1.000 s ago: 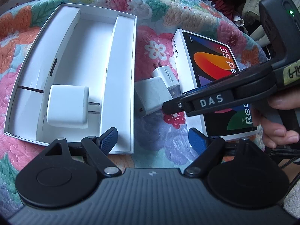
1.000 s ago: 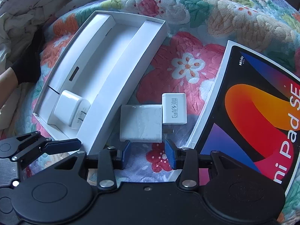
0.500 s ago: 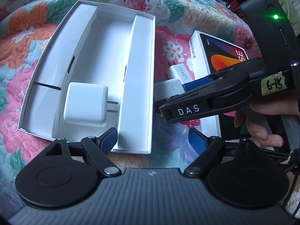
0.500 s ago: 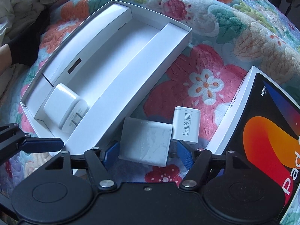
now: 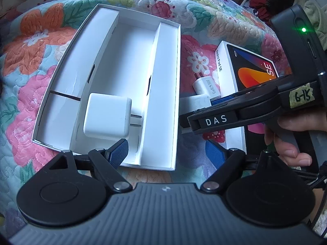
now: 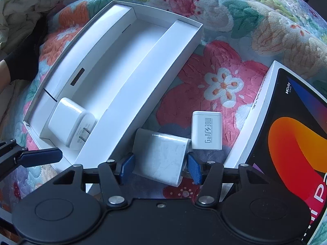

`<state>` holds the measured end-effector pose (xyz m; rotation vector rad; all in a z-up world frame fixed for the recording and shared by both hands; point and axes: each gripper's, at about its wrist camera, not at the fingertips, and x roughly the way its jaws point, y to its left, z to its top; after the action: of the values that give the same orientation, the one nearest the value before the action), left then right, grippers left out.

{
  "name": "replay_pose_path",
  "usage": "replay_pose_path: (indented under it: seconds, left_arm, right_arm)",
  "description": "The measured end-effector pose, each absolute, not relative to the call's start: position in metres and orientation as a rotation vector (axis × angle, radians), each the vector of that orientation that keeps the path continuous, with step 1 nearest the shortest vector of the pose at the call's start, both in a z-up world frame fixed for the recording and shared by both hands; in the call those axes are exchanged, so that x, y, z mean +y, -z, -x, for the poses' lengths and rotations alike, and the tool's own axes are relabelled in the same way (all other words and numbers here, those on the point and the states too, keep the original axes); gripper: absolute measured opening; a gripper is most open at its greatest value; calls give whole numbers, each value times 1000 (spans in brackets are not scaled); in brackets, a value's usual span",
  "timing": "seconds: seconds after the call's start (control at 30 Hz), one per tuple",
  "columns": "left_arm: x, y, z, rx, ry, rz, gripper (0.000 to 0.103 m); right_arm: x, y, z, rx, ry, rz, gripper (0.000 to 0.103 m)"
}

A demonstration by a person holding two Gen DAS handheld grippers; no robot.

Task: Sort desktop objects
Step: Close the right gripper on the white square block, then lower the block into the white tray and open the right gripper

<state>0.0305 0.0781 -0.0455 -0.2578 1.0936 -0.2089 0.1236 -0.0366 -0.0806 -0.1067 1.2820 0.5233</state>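
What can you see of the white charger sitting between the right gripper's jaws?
The plain white square charger block looks like glossy plastic with rounded edges and faint scuffs. It lies flat on the floral quilt, between the white cardboard tray and the smaller white GaN charger, whose corner it meets. The right gripper straddles it, blue pads alongside; contact unclear.

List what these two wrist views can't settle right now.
- Left wrist: most of the wrapped charger is hidden behind the right gripper.
- Right wrist: whether the pads touch that charger; gaps unclear.
- Right wrist: the tablet box is cut off by the frame edge.
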Motion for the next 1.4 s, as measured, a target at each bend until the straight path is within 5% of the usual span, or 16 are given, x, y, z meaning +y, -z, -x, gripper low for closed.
replay_pose_path:
  seconds: [0.3,0.8,1.4]
  left_arm:
    - [84,45,-30,1089,194,278,82]
    - [114,41,-28,1077,127,305,83]
    - [141,55,-33,1089,59,377,82]
  right_arm:
    - [-24,86,-123,1298,-503,205,70]
    - [-53,18,-144,1217,-544,-274,70]
    - [31,62,-167,1318,-668,-268,70]
